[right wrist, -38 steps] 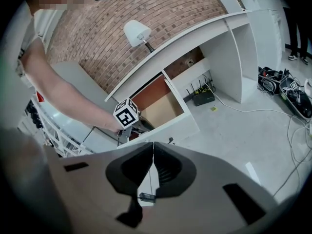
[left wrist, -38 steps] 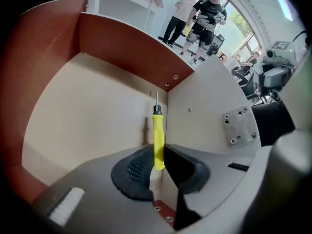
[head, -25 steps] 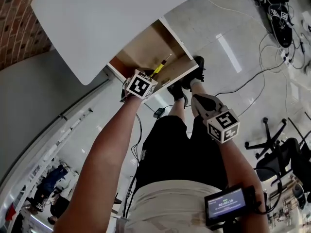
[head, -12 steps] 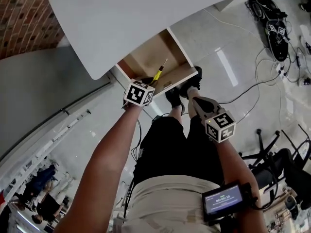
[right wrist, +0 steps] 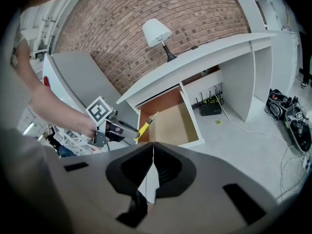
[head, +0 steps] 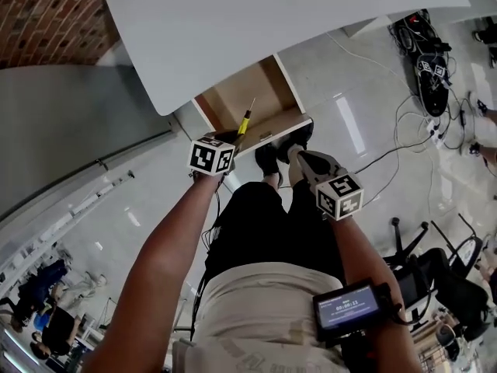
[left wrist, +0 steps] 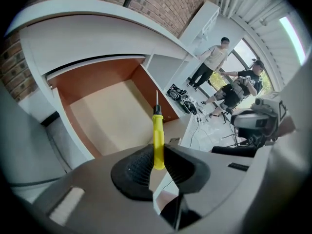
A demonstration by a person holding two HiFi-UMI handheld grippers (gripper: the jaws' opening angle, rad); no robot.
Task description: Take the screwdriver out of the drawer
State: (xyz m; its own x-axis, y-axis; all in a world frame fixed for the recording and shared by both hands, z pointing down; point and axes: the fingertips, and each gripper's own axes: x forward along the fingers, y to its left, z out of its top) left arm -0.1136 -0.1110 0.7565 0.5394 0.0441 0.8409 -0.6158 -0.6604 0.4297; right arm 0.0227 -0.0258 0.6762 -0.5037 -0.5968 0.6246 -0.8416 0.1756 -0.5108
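Observation:
My left gripper is shut on the yellow-handled screwdriver, whose thin metal shaft points away over the open wooden drawer. In the head view the screwdriver sticks up from my left gripper at the front edge of the drawer under the white desk. From the right gripper view the screwdriver is lifted above the drawer's left front corner. My right gripper is shut with nothing in it and hangs over the person's shoes, right of the drawer, where the head view shows it.
A brick wall and a lamp stand behind the desk. Cables and a power strip lie on the glossy floor to the right. An office chair stands at the right. People stand in the background.
My left gripper has pulled back toward the drawer's front edge with the screwdriver, which now stands more upright. The right gripper has drifted slightly left.

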